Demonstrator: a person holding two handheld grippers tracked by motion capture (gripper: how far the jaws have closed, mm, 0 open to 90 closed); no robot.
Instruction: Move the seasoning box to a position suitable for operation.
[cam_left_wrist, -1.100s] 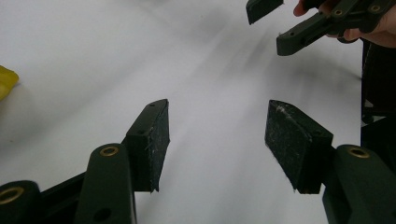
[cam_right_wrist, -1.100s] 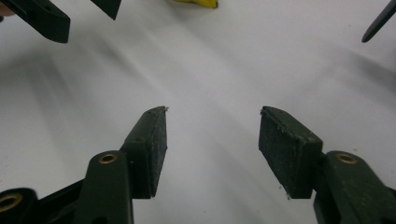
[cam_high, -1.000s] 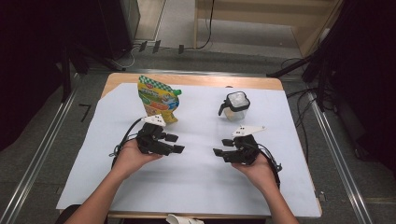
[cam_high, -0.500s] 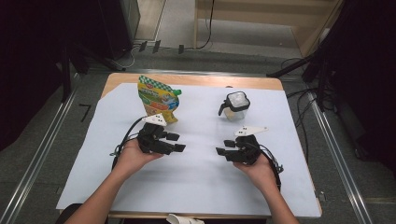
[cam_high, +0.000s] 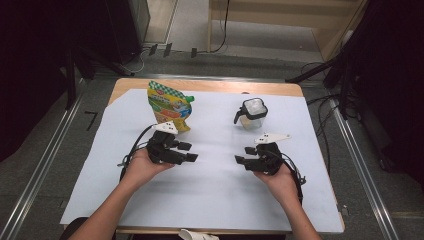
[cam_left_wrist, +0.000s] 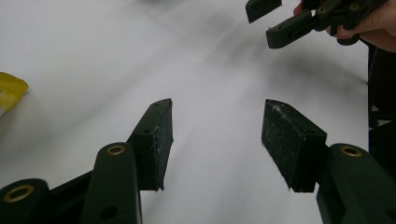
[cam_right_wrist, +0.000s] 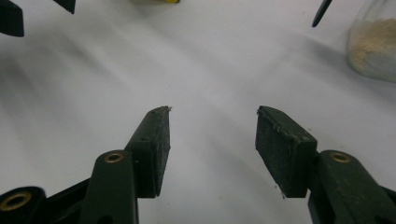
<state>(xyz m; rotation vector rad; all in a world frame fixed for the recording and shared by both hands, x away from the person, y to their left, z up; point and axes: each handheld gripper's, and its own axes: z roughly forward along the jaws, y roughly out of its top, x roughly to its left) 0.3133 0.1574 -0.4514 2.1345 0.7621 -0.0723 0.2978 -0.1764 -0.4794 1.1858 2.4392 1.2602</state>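
Right black two-jaw gripper (cam_high: 243, 155): jaws just opening again, nothing between them; hand edged slightly nearer since earlier.

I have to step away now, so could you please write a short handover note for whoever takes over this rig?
Left gripper: open, empty, over the white sheet.
Right gripper: jaws just opening, nothing between them.
Yellow pouch: upright behind the left gripper.
Glass jar with black lid and pale contents: behind the right gripper.
Done: nothing picked up.
Left: probably grasping pouch and jar.
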